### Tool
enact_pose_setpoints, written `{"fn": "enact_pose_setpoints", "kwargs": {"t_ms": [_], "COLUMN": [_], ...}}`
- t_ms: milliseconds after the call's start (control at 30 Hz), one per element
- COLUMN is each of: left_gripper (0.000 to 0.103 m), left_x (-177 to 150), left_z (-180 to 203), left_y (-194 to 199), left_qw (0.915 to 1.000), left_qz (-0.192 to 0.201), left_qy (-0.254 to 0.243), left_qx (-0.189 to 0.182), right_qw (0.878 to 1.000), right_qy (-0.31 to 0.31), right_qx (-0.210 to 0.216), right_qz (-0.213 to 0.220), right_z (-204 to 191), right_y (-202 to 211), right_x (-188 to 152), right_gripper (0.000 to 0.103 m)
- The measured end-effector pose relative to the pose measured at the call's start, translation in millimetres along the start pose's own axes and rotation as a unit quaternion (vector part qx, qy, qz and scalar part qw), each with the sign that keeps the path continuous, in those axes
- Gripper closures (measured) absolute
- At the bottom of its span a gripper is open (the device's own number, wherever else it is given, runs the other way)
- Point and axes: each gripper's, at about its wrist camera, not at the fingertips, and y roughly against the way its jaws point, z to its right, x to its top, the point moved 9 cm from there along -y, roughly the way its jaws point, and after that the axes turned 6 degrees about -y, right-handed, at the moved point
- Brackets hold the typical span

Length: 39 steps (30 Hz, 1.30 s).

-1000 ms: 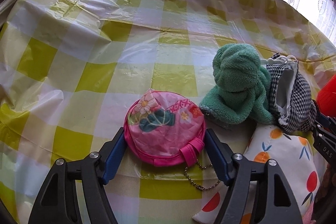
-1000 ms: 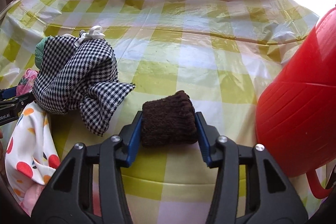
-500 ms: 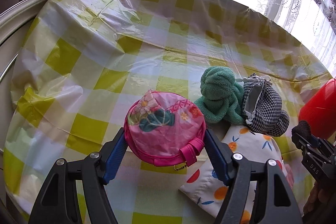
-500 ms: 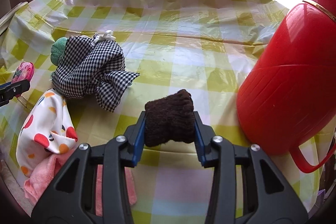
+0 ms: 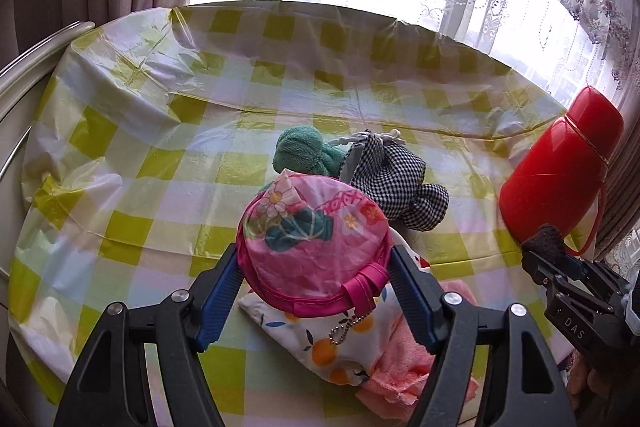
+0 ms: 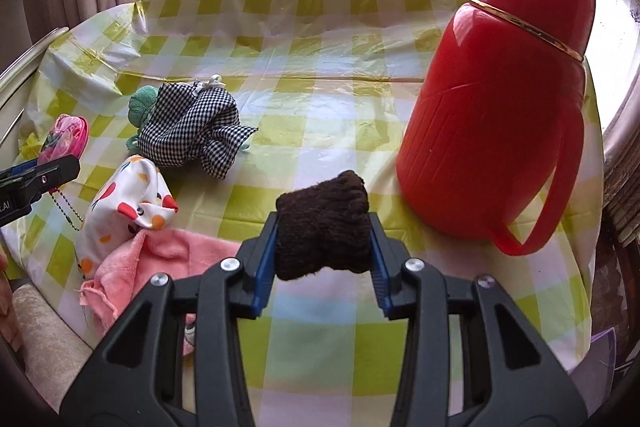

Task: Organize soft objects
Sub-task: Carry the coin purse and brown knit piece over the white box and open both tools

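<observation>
My left gripper (image 5: 314, 277) is shut on a round pink floral pouch (image 5: 312, 247) with a bead chain, held above the table. My right gripper (image 6: 323, 247) is shut on a dark brown knitted roll (image 6: 323, 227), also lifted. On the checked tablecloth lie a green towel bundle (image 5: 300, 151), a black-and-white gingham pouch (image 5: 390, 179), a white fruit-print pouch (image 6: 124, 203) and a pink cloth (image 6: 168, 255). The pink floral pouch also shows at the left of the right wrist view (image 6: 66, 137).
A big red thermos jug (image 6: 504, 99) stands on the right of the table (image 5: 120, 155), close to my right gripper. Curtains and a bright window lie behind. The table's front edge is just below both grippers.
Both grippers have risen and drawn back from the table, each carrying its object. The pink floral pouch and the brown roll have left the tablecloth.
</observation>
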Motion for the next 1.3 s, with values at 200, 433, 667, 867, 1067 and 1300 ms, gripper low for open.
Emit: {"fn": "enact_pose_setpoints", "kwargs": {"t_ms": [200, 433, 667, 867, 1067, 1300], "left_gripper": [0.030, 0.030, 0.030, 0.030, 0.030, 0.030], "left_x": [-7.7, -16.6, -27.1, -42.2, -64.3, -94.8], "left_z": [48.1, 103.3, 167.3, 226.7, 283.9, 339.8], "left_y": [14.1, 30.0, 46.6, 62.2, 81.4, 103.4], "left_qw": [0.9990, 0.9954, 0.9870, 0.9741, 0.9556, 0.9286], "left_qz": [-0.001, -0.002, -0.003, -0.009, -0.018, -0.041], "left_qy": [-0.033, -0.068, -0.116, -0.158, -0.205, -0.248], "left_qx": [-0.029, -0.067, -0.112, -0.162, -0.211, -0.273], "right_qw": [1.000, 0.999, 0.997, 0.991, 0.980, 0.965], "right_qy": [-0.016, -0.043, -0.070, -0.104, -0.139, -0.171], "right_qx": [0.000, -0.010, -0.041, -0.084, -0.138, -0.193], "right_qz": [0.008, 0.011, 0.003, -0.005, -0.019, -0.041], "right_z": [17.2, 53.4, 106.3, 167.5, 231.8, 290.7], "right_y": [28.9, 63.0, 91.7, 120.5, 150.0, 183.3], "right_x": [-13.2, -32.8, -61.3, -89.0, -120.8, -160.2], "right_gripper": [0.059, 0.059, 0.059, 0.059, 0.059, 0.058]}}
